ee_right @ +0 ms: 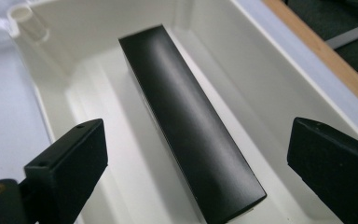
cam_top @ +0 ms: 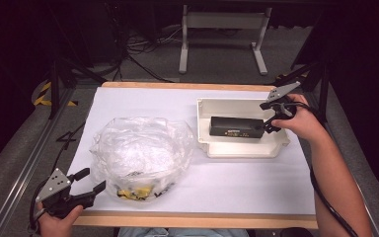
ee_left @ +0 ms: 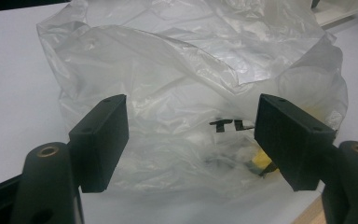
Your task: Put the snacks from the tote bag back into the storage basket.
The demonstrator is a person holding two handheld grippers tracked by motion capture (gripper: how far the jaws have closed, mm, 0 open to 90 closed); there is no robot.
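With the box lying in the tray, lift the right gripper's spread jaws clear, while the left gripper, also apart, probably goes for the bag next.

Grey carpet floor, white table frame behind (cables trailing), dark surroundings.
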